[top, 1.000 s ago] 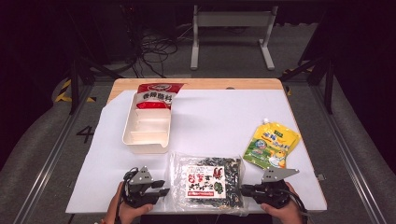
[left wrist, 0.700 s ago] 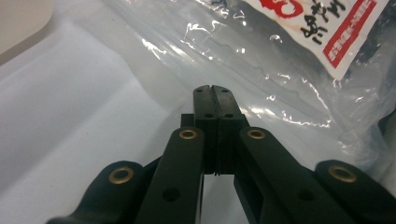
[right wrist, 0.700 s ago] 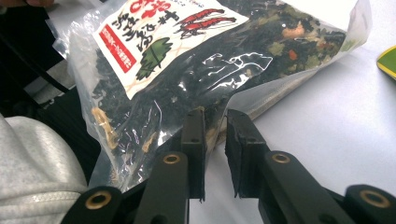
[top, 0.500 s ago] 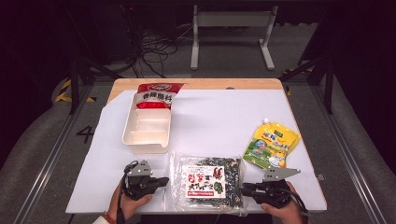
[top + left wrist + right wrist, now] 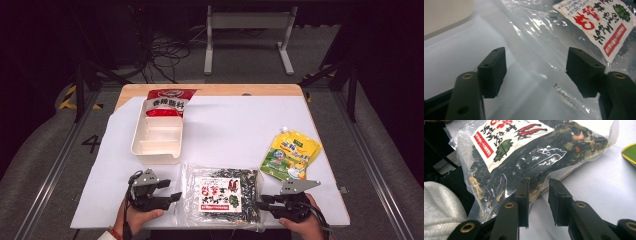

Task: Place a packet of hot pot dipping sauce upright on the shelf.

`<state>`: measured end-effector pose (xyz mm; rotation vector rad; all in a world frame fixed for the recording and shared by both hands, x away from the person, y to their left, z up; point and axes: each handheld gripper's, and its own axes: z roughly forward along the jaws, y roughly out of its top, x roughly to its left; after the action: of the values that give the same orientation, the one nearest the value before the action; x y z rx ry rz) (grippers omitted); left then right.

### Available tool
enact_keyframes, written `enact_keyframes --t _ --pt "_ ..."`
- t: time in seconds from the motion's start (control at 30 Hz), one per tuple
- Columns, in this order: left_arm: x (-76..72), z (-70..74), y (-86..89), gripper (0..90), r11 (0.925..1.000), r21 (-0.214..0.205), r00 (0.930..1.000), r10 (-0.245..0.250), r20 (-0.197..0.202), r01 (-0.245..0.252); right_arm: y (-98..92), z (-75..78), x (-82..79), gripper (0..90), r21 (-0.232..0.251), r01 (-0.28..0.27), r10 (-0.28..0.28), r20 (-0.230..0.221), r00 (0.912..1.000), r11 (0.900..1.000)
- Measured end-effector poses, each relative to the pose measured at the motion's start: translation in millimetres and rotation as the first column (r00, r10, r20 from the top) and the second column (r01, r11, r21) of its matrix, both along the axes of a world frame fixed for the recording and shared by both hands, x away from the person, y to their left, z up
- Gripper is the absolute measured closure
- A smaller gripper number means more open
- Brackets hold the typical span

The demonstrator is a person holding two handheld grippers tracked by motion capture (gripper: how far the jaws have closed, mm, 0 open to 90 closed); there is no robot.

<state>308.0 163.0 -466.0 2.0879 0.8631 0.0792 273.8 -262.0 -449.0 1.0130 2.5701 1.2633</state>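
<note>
A clear bag of dark dried seaweed with a white and red label (image 5: 222,194) lies flat at the table's front edge. My left gripper (image 5: 171,190) lies by the bag's left edge. Its jaws have just been opening and stand wide apart (image 5: 536,67) over the bag's clear plastic margin (image 5: 544,57), without pressing on it. My right gripper (image 5: 261,202) is at the bag's right edge. Its jaws (image 5: 538,195) have also just been opening, leaving a narrow gap. The bag's (image 5: 529,152) edge lies against the left pad (image 5: 524,195) and is not clamped.
A white divided tray (image 5: 155,159) stands behind the left gripper, with a red pouch (image 5: 167,100) at its far end. A yellow-green spouted pouch (image 5: 291,155) lies behind the right gripper. White sheet (image 5: 230,125) covers the table.
The left gripper's jaws have spread apart, letting go of the bag's left edge. The right gripper has stayed where it was and its jaws have parted slightly.
</note>
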Motion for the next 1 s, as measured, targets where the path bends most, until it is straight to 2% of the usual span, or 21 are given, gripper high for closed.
enact_keyframes --t 0.03,0.07,0.13,0.2,0.23,0.3,0.43,0.47,0.53,0.6,0.63,0.67,0.7,0.73,0.8,0.83,0.87,0.93,1.0 --pt "-1.7 -1.0 -3.6 29.4 0.9999 -0.013 0.9998 -0.006 -0.021 0.005 -0.1 -0.2 0.3 69.9 0.003 -0.001 0.001 -0.002 1.0 1.0" --pt "-2.7 -1.8 -6.3 28.5 1.0 -0.008 0.9997 -0.003 -0.026 0.003 -0.3 -0.3 0.3 69.9 0.006 -0.001 0.001 -0.005 1.0 1.0" --pt "-4.8 -3.5 -10.0 28.3 0.9995 -0.028 0.9989 -0.014 -0.044 0.013 -0.3 -0.4 0.4 69.9 0.011 -0.002 0.002 -0.008 1.0 0.9999" --pt "-5.5 -3.7 -12.9 29.6 0.9993 -0.034 0.9993 -0.015 -0.035 0.014 -0.1 -0.7 0.7 69.9 0.011 -0.005 0.005 -0.01 0.9999 0.9999" --pt "-5.5 -3.6 -13.9 30.8 0.999 -0.041 0.999 -0.02 -0.041 0.019 0.1 -1.0 0.9 69.8 0.011 -0.006 0.006 -0.013 0.9999 0.9999" --pt "-6.3 -3.3 -16.3 34.3 0.9995 -0.027 0.9989 -0.02 -0.041 0.019 0.8 -1.1 0.8 69.8 0.009 -0.003 0.003 -0.013 0.9999 1.0" --pt "-4.9 -2.9 -14.1 42.8 0.9995 -0.03 0.9989 -0.001 -0.048 0.0 0.9 -1.4 1.1 69.8 0.008 -0.002 0.002 -0.013 0.9999 1.0" --pt "-4.8 -0.3 -11.4 44.2 0.9999 -0.011 0.9994 -0.001 -0.035 0.0 0.8 -1.2 1.0 70.0 0.004 -0.001 0.001 -0.011 0.9999 1.0" --pt "-6.4 3.0 -7.8 46.6 0.9993 0.021 0.9995 0.032 -0.004 -0.032 0.7 -0.9 0.8 70.3 -0.003 -0.001 0.001 -0.008 1.0 1.0" --pt "-7.1 3.5 -5.6 44.9 0.9991 0.027 0.9994 0.033 -0.013 -0.033 0.7 -0.8 0.1 71.1 -0.009 -0.003 0.003 -0.005 1.0 0.9999" --pt "-9.2 2.2 -3.2 45.8 0.9976 0.06 0.9992 0.035 -0.02 -0.034 0.7 -1.1 0.1 71.5 -0.009 -0.006 0.005 -0.007 1.0 0.9999" --pt "-9.2 2.2 -3.2 49.7 0.9976 0.06 0.9992 0.035 -0.02 -0.034 0.7 -1.1 0.1 71.5 -0.009 -0.006 0.005 -0.007 1.0 0.9999" --pt "-10.4 1.4 -3.0 49.7 0.9971 0.07 0.9993 0.031 -0.02 -0.029 0.8 -1.3 0.1 71.5 -0.009 -0.005 0.005 -0.007 1.0 0.9999" --pt "-10.0 2.8 -4.5 49.6 0.9955 0.093 0.9997 0.02 -0.014 -0.018 1.2 -1.3 0.2 71.5 -0.013 -0.008 0.008 -0.003 1.0 0.9999" --pt "-10.6 3.4 -6.5 49.5 0.9943 0.105 0.9998 0.019 -0.011 -0.018 1.3 -1.2 0.1 71.4 -0.014 -0.008 0.008 -0.003 1.0 0.9999" --pt "-11.6 3.7 -8.1 50.2 0.9914 0.129 0.9997 0.023 0.004 -0.024 1.6 -0.9 -0.2 71.4 -0.016 -0.009 0.009 -0.002 1.0 0.9998" --pt "-11.6 3.9 -8.0 54.4 0.9888 0.146 0.9994 0.03 0.018 -0.033 2.1 -0.6 -0.6 71.4 -0.019 -0.009 0.009 0.0 1.0 0.9998" --pt "-9.8 4.4 -6.8 69.0 0.9837 0.174 0.9985 0.04 0.038 -0.046 2.3 -0.5 -0.5 71.4 -0.021 -0.01 0.01 0.0 1.0 0.9997" --pt "-7.2 4.4 -5.4 78.4 0.9831 0.175 0.998 0.048 0.041 -0.054 2.2 -0.8 -0.3 71.2 -0.015 -0.011 0.011 -0.001 0.9999 0.9998"
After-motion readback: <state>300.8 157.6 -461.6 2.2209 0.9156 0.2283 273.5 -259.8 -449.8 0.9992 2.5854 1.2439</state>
